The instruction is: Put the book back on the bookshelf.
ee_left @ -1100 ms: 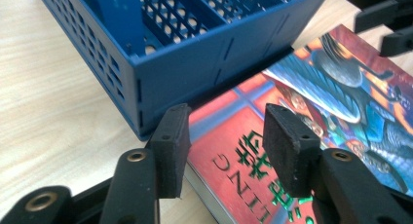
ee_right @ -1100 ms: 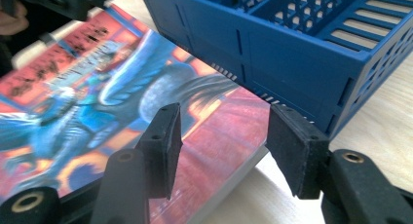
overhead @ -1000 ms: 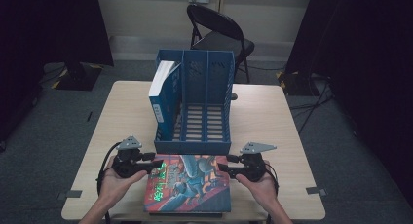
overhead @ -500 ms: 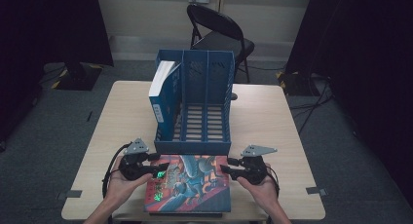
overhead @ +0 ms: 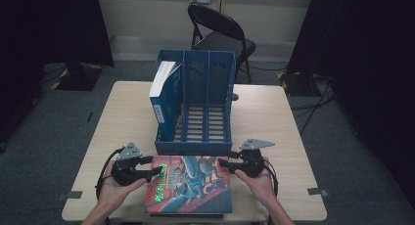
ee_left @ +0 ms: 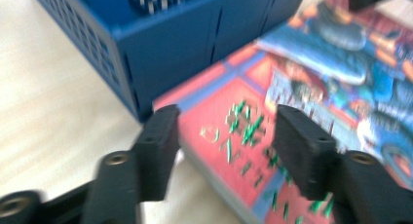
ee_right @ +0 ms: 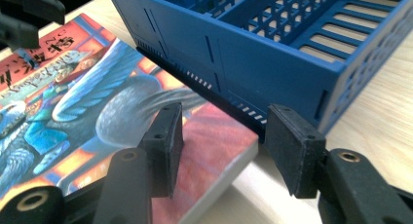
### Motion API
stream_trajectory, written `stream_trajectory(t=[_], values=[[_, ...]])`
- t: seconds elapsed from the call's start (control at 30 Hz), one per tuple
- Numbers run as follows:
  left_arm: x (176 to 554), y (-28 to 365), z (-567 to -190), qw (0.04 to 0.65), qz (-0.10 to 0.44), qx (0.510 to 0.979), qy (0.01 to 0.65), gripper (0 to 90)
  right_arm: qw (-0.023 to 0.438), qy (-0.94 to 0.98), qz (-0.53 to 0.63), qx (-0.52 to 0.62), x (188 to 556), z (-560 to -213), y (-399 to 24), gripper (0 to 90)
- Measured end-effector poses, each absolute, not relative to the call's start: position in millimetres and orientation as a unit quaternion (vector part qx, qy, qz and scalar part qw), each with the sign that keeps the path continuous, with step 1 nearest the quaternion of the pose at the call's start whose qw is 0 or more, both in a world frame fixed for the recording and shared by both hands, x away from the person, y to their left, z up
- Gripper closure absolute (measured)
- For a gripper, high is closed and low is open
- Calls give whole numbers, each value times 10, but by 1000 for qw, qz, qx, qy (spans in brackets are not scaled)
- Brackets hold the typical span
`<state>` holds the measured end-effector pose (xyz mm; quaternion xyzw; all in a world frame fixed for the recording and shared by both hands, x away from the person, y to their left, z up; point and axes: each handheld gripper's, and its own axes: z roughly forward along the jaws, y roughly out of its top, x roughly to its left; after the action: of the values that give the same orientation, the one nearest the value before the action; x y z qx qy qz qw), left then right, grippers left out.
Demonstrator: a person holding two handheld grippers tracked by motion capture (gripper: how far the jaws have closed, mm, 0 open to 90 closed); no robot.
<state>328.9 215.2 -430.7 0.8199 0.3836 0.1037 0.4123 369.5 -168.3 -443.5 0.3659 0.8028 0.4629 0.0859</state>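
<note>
A colourful picture book (overhead: 188, 186) lies flat on the table, just in front of a blue three-slot file rack (overhead: 195, 147). My left gripper (overhead: 152, 167) is at the book's left edge. In the left gripper view its jaws (ee_left: 226, 146) straddle that edge of the book (ee_left: 341, 73) and have just been opening; the pads stand clear of it. My right gripper (overhead: 226, 165) is at the book's right edge. Its jaws (ee_right: 221, 146) have also been opening, one over the cover (ee_right: 73, 102), one over bare table beside the rack (ee_right: 234, 48).
A white-and-blue book (overhead: 161, 88) stands upright in the rack's left slot; the other two slots hold nothing. The wooden table (overhead: 264, 117) has bare room on both sides of the rack. A black folding chair (overhead: 220, 34) stands beyond the far edge.
Both hands stay at the book's two sides, having shifted only slightly. The book and the rack lie as before.
</note>
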Motion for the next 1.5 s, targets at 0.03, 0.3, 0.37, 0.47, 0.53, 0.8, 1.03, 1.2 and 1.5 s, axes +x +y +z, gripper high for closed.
stream_trajectory(t=[0.03, 0.3, 0.37, 0.47, 0.53, 0.8, 1.03, 1.2, 1.5], values=[[3280, 2163, -4320, 412, 107, 818, 386, 408, 83, 802, 467, 363, 3713, -4446, -1681, 485], [3334, 2225, -4334, 427, 89, 804, 404, 596, 92, 810, 458, 353, 3654, -4400, -1653, 576], [3336, 2212, -4338, 429, 90, 804, 402, 595, 89, 810, 460, 352, 3615, -4394, -1688, 602], [3360, 2169, -4341, 430, 92, 801, 406, 597, 87, 814, 458, 347, 3547, -4392, -1730, 618], [3389, 2147, -4342, 430, 92, 802, 404, 599, 86, 816, 454, 347, 3501, -4385, -1754, 625], [3452, 2066, -4326, 428, 91, 805, 401, 665, 75, 820, 451, 344, 3277, -4386, -1844, 636], [3486, 2061, -4394, 452, 75, 793, 402, 646, 82, 819, 452, 343, 3119, -4379, -1878, 630], [3337, 2124, -4393, 450, 63, 796, 399, 617, 81, 821, 462, 325, 3178, -4371, -1764, 617], [3272, 2119, -4383, 442, 58, 799, 404, 606, 55, 837, 448, 308, 3312, -4371, -1549, 608]])
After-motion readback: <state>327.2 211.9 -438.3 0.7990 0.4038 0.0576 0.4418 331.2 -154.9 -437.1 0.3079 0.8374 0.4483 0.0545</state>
